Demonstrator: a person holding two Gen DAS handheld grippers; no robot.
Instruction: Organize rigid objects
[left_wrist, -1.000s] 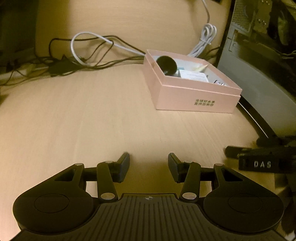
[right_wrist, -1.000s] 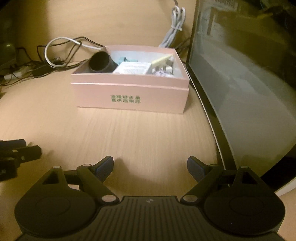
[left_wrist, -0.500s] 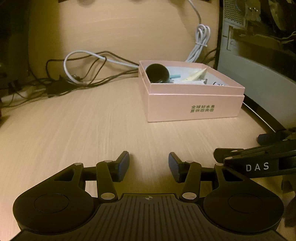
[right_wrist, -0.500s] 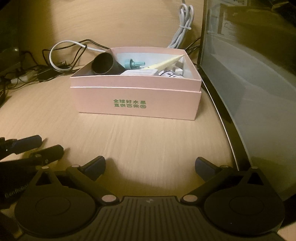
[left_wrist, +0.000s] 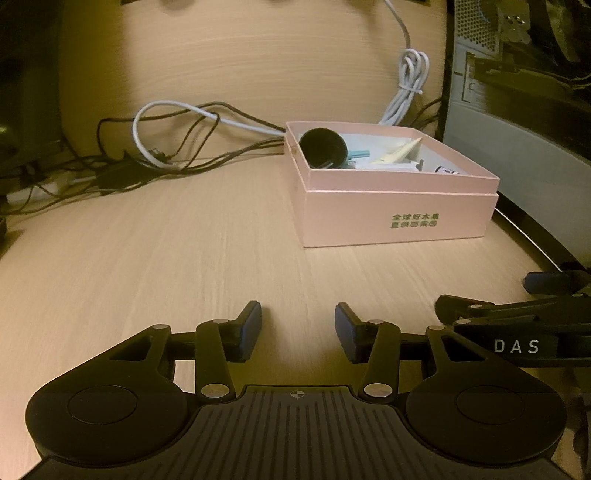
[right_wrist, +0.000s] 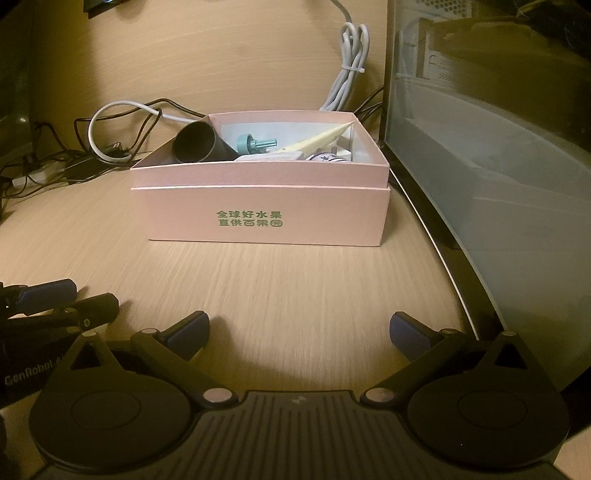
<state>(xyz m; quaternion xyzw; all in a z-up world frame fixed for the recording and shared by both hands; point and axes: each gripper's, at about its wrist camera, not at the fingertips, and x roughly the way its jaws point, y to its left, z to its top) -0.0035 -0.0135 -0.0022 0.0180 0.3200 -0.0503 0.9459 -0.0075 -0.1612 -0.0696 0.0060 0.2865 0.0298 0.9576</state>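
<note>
Toward the far right corner of the wooden desk (right_wrist: 295, 288), a pink box (right_wrist: 258, 212) with green lettering is set, its right side close beside a dark computer case (right_wrist: 498, 147). Inside are seen a dark tube (right_wrist: 197, 147), a teal plastic part (right_wrist: 253, 144), and a pale yellow pointed piece (right_wrist: 317, 142). Tangled cables (left_wrist: 166, 147) are spread along the desk's far left edge. Bare desk is left between the box and the near edge. The left gripper (left_wrist: 298, 326) is held partly apart, nothing between its jaws. The right gripper (right_wrist: 299, 330) has just been opened fully wide, also empty, over the near edge.
</note>
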